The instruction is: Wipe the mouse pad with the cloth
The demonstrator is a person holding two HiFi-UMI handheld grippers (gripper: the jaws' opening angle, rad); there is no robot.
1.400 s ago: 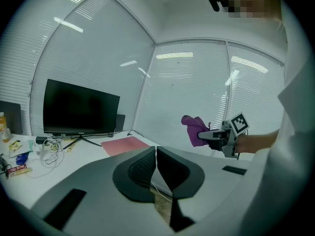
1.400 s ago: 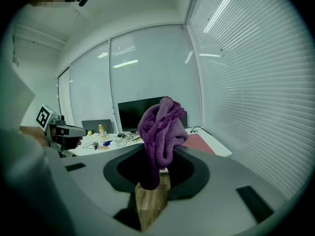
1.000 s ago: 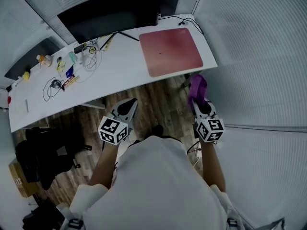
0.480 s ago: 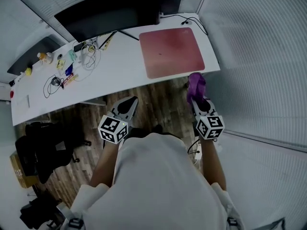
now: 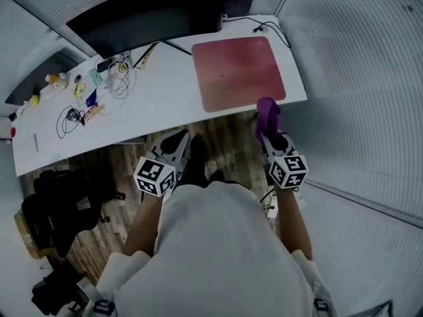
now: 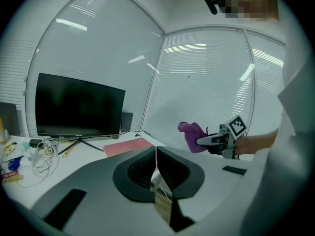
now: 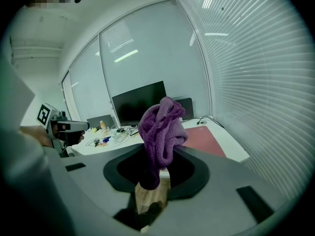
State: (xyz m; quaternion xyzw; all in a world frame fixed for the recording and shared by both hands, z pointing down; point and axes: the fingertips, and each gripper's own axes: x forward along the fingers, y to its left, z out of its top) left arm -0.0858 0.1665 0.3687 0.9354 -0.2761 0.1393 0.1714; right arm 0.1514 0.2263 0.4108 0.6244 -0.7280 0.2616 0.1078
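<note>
The red pad (image 5: pixel 238 71) lies flat on the white desk (image 5: pixel 165 107), bare. Just short of the pad's near edge and off the desk, the right hand-held gripper (image 5: pixel 269 134) is clamped on the bunched purple cloth (image 5: pixel 267 113), which stands up from its jaws. The left hand-held gripper (image 5: pixel 177 144) hangs over the floor, well left of the pad's near edge, with its jaws pressed together on nothing. The step in hand seems to be bringing the cloth to the pad. It would go best with the cloth tipped down so its loose bulk, not the jaws, meets the pad, then drawn across in overlapping strokes. The free gripper could pin a pad corner against sliding.
</note>
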